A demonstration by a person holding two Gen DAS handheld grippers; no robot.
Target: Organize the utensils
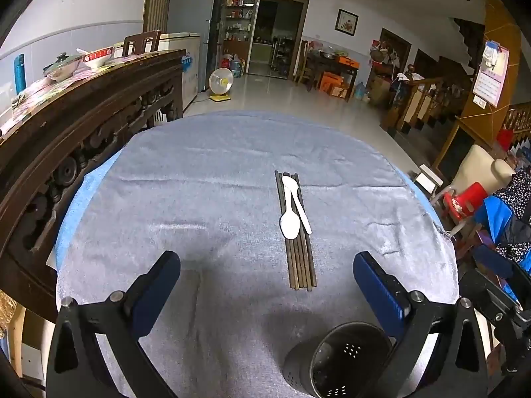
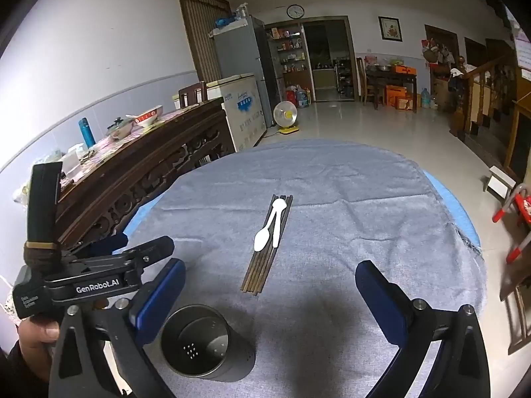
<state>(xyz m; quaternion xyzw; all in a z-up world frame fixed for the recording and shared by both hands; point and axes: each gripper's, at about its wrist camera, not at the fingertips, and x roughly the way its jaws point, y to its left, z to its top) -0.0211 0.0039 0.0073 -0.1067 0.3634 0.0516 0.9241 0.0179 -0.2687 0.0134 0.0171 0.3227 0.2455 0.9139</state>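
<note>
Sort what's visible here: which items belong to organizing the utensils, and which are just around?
Job:
chopsticks
two white spoons
utensil holder, empty
both open grippers

Around:
bowl
lidded pot
blue bottle
fan

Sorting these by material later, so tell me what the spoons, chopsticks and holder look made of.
Spoons: likely plastic, plain matte white, thin. Chopsticks: probably wood or bamboo, dark brown, streaky and dull. Holder: seemingly metal, dark grey with a soft sheen and punched drain holes; coated plastic cannot be ruled out.
</note>
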